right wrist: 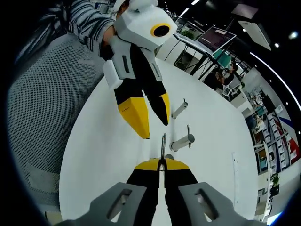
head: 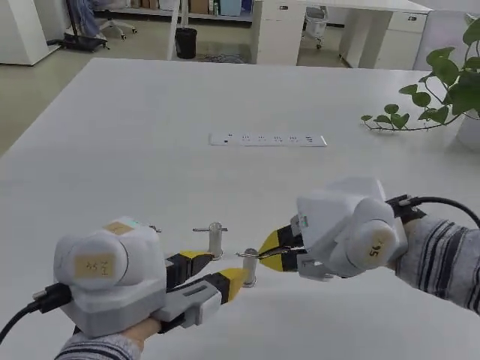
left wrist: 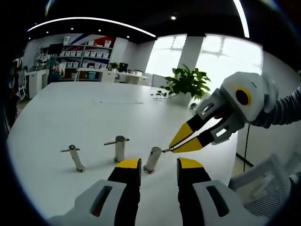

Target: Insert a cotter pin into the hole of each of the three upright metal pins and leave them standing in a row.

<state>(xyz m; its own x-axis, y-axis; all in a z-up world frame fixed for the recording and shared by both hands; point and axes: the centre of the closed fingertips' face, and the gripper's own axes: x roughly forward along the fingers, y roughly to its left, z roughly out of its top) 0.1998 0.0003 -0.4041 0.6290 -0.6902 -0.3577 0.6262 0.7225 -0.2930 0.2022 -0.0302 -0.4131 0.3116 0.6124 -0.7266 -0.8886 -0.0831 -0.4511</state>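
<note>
Right tongs [head: 270, 252] level, clenched on a cotter pin [right wrist: 162, 145] at the nearest metal pin [left wrist: 153, 160] — left tongs [head: 223, 268] released, beside it.

Left claw [head: 223, 268] and right claw [head: 268, 253] yellow-tipped, metal pins [head: 216, 238] silvery, sleeve [head: 442, 255] seemingly grey-striped.

Desk [head: 225, 90]: white top, smooth, matt.
Upright pins [left wrist: 120, 148]: bare silvery metal, dull sheen.
Cotter pin [right wrist: 162, 143]: thin metal wire.
Left gripper [head: 217, 268], right gripper [head: 265, 253]: matt white plastic housings, with yellow and black plastic jaws.
Sleeve [head: 442, 255]: striped knit cloth.
Power strip [head: 268, 139]: white plastic.
</note>
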